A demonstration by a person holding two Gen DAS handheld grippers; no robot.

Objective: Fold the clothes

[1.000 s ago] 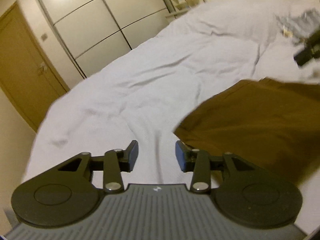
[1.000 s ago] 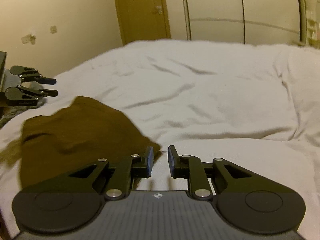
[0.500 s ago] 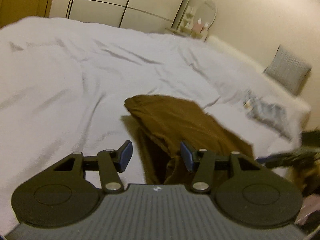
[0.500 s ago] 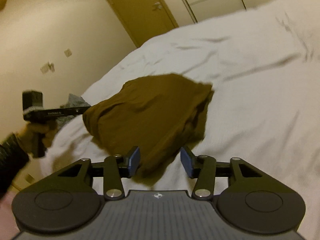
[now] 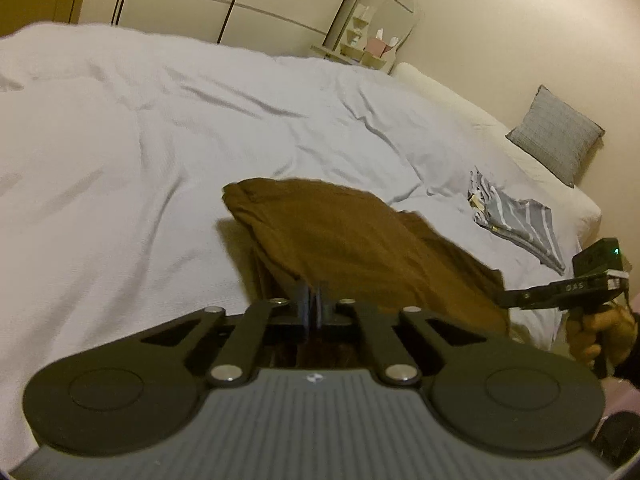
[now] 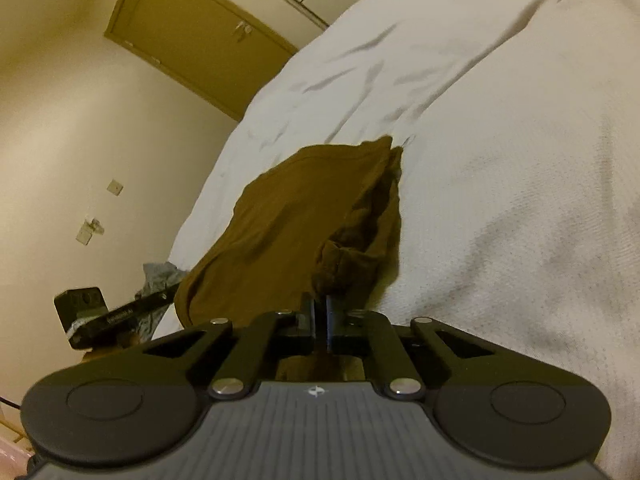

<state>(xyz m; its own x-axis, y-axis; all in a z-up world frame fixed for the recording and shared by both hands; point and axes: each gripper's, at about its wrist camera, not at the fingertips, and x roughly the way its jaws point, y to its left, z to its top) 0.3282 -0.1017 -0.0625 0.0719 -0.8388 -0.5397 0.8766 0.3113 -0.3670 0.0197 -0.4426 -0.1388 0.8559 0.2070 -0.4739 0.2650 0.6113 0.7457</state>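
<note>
Left gripper [image 5: 313, 303]: jaws brought together on the near edge of the brown garment [image 5: 352, 240], cloth pinched between the pads. Right gripper [image 6: 319, 314]: jaws closing on a bunched fold at the garment's other near edge, cloth caught between them. Brown garment: lifted at both held edges, its far end lying on the white bedcover [image 5: 140, 140]. Striped grey cloth [image 5: 516, 220]: laid apart on the bedcover. Grey cushion [image 5: 556, 136]: set against the wall. Wardrobe doors [image 5: 224, 4]: seen beyond the bed.
</note>
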